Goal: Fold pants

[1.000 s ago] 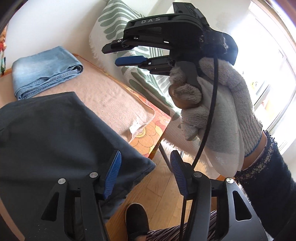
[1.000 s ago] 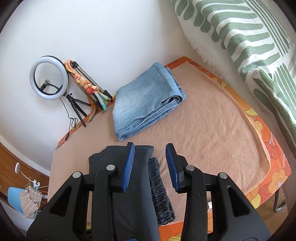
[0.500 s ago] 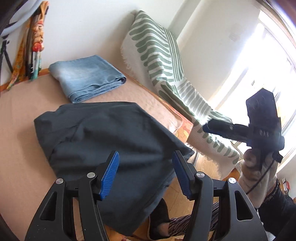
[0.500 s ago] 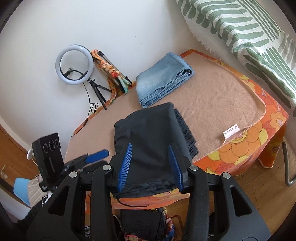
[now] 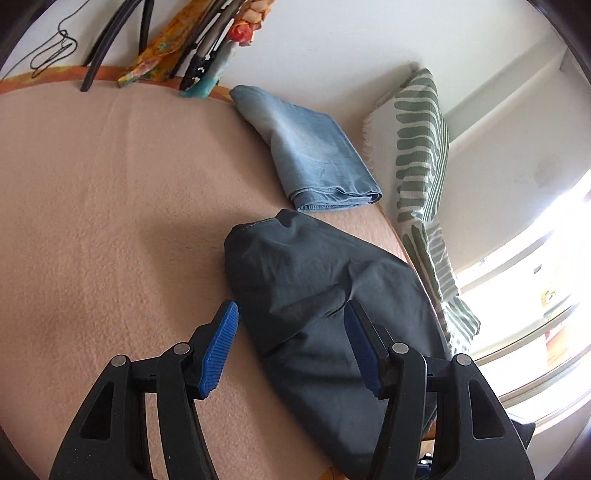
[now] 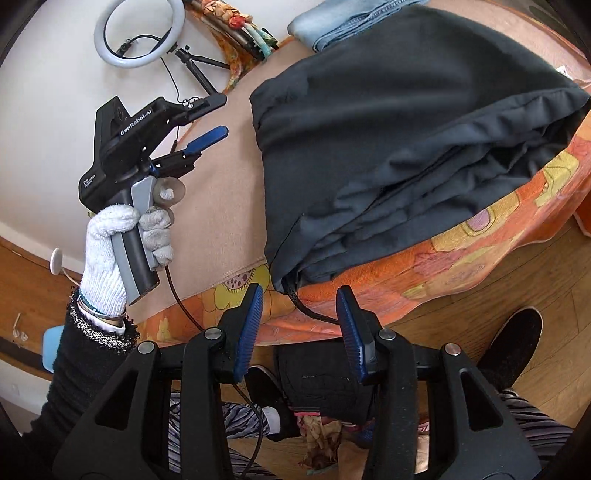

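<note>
Dark grey pants (image 5: 317,280) lie bunched on the beige blanket, their layered edge (image 6: 406,192) hanging over the table's front. A black drawstring (image 6: 310,312) dangles from that edge. My left gripper (image 5: 291,317) hovers open over the near part of the pants, its left finger over bare blanket. In the right wrist view the left gripper (image 6: 219,115) is held by a gloved hand (image 6: 110,251) left of the pants, with nothing between its jaws. My right gripper (image 6: 299,299) stands open just below the table's front edge, in front of the drawstring, gripping nothing.
Folded light blue jeans (image 5: 314,158) lie at the blanket's far side. Behind stand a ring light (image 6: 138,33), tripods and bright scarves (image 5: 207,44). A green-striped throw (image 5: 421,155) hangs on the right. Below the flowered orange cloth (image 6: 480,251) are wooden floor and the person's shoes (image 6: 513,347).
The left gripper swung left over the blanket and rolled; the pants now lie under its fingers. The right gripper dropped back below the table's front edge, and the pants fill more of its view.
</note>
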`<state>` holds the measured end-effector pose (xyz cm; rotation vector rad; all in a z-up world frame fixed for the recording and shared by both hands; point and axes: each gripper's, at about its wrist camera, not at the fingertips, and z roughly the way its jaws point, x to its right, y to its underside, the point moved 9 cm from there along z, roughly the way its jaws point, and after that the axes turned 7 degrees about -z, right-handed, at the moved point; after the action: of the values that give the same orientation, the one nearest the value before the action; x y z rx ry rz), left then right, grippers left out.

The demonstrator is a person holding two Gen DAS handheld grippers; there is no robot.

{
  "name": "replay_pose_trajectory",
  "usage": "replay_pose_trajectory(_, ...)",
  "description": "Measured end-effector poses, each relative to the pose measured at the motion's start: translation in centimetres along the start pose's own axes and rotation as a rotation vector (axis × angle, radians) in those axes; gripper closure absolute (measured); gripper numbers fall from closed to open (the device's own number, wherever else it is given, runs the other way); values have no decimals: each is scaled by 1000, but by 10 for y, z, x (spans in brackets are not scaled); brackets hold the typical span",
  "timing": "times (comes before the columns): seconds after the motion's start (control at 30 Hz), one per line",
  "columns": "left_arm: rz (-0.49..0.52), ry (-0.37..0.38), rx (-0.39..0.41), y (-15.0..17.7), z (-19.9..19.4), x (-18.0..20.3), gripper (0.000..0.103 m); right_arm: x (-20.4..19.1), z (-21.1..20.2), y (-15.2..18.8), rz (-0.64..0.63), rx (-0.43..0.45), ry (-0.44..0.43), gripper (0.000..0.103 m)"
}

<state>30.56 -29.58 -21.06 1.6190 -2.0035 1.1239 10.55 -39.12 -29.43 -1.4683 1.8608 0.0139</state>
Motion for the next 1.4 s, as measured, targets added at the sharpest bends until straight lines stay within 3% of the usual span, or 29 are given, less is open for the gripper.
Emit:
replay_pose_trajectory(0.4, -151, 39, -37, -21, 37, -32, 44, -6, 22, -3, 10, 25, 142, 56)
replay_pose_trajectory(0.63, -138, 60, -22, -22, 44, -25, 48, -13, 30, -8, -30, 6, 202, 56)
replay_pose_trajectory(0.7, -132, 65, -19, -22, 46, -24, 64, -13, 32, -10, -43, 5, 215, 61)
replay_pose_trajectory(0.77, -114, 56, -18, -21, 48, -24, 84, -12, 33, -11, -71, 4, 233, 78)
replay_pose_trajectory(0.83, -86, 68, -9, -22, 49, -22, 95, -10, 31, -9, -75, 2, 212, 84)
replay_pose_trajectory(1.1, -30, 62, 80, -42, 40, -16, 101, -8, 13, 2, -114, 9, 173, 92)
replay_pose_trajectory(1.4, -1, 31, 89, -45, 42, -23, 102, -7, 6, 9, -138, 1, 127, 93)
